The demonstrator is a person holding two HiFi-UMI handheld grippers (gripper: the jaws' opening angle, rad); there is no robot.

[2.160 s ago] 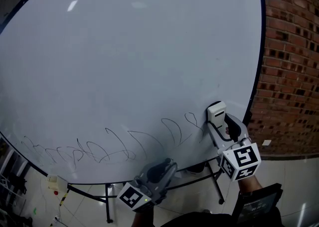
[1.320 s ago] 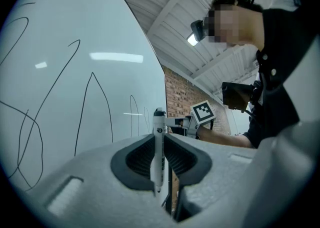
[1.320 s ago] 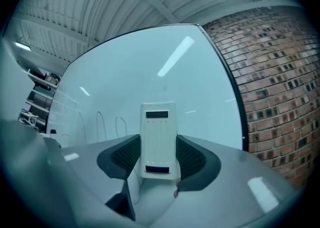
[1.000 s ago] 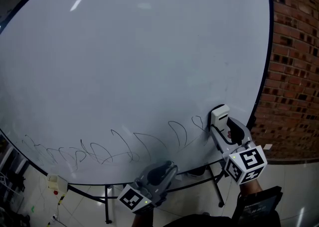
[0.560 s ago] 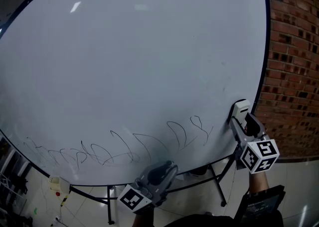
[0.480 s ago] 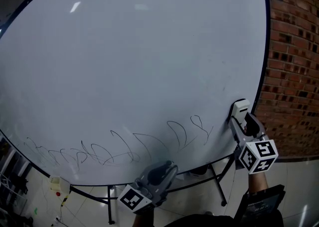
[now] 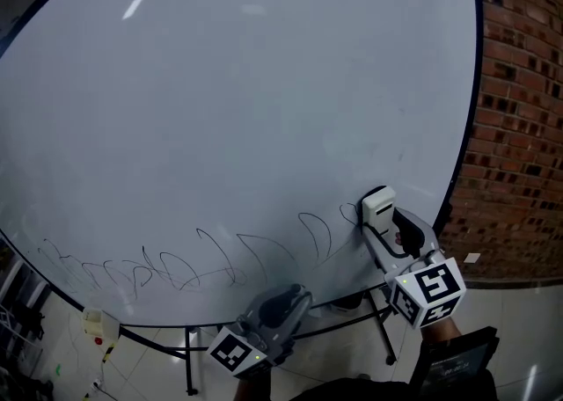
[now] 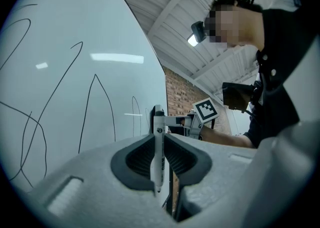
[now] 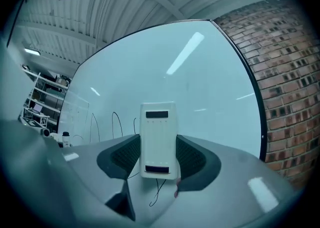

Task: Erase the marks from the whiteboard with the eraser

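Observation:
A big whiteboard (image 7: 246, 83) fills the head view, with black scribbled marks (image 7: 220, 258) along its lower edge. My right gripper (image 7: 380, 216) is shut on a white eraser (image 7: 378, 204), which lies against the board at the right end of the marks, beside a small loop. In the right gripper view the eraser (image 9: 159, 137) stands upright between the jaws, facing the board. My left gripper (image 7: 286, 300) hangs below the board's lower edge, shut on a thin white marker (image 8: 158, 144). The marks (image 8: 90, 107) run up the board in the left gripper view.
A red brick wall (image 7: 519, 127) stands right of the board. The black stand legs (image 7: 383, 329) reach down below the board. A small pale object (image 7: 95, 324) sits at the board's lower left edge. The person (image 8: 280, 72) holding the grippers shows in the left gripper view.
My right gripper and the eraser have slid left from the board's right edge back onto the right end of the marks. The left gripper has stayed put.

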